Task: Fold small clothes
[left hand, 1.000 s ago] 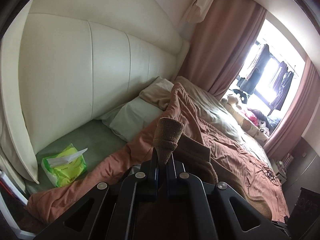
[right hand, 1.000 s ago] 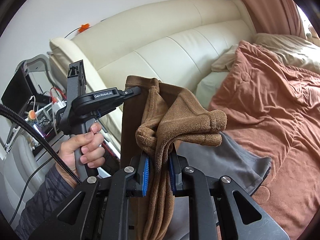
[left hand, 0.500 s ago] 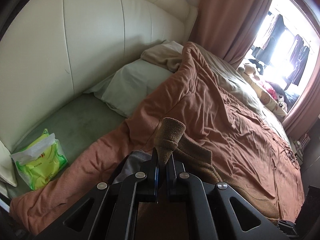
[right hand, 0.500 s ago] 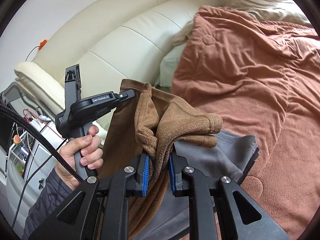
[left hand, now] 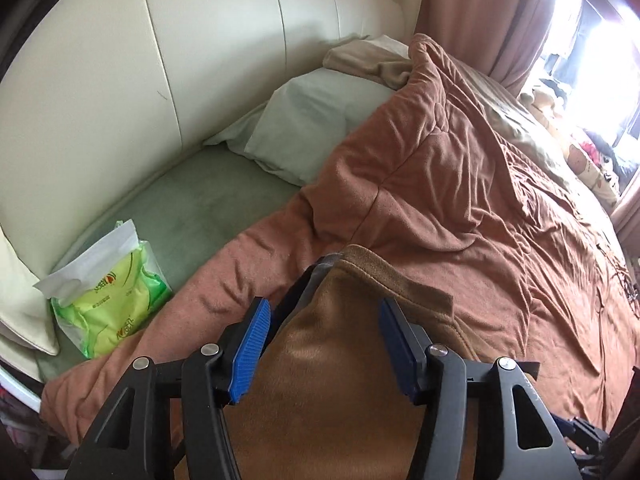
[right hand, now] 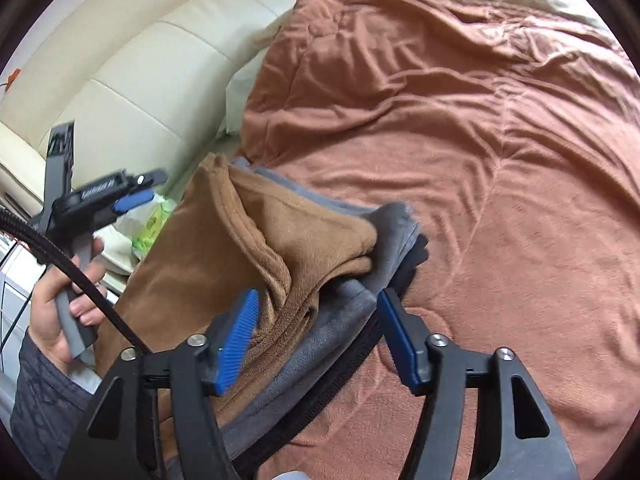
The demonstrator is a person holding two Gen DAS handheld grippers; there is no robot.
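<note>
**Both grippers let go of the brown fleece garment**

The left gripper (left hand: 322, 322) and right gripper (right hand: 318, 312) have just opened, jaws apart, pads clear of the brown fleece garment (right hand: 256, 256). It lies on folded grey clothes (right hand: 340, 316) at the near edge of the rust-coloured duvet (right hand: 460, 140). Beyond, a tissue pack (left hand: 108, 292) sits on the green sheet (left hand: 192, 224).

Home bedroom. Big bed w/ a padded cream headboard (left hand: 168, 80), a rumpled rust-orange duvet (left hand: 460, 184) over most of it, and a pale green pillow (left hand: 308, 120) on a green sheet (left hand: 192, 208) by the headboard. A pack of tissues (left hand: 108, 300) lies on the sheet. Pinkish-brown curtains (left hand: 492, 8) hang beside a bright window (left hand: 592, 40) at the far side; clothes seem to hang there, too blown out to be sure.
</note>
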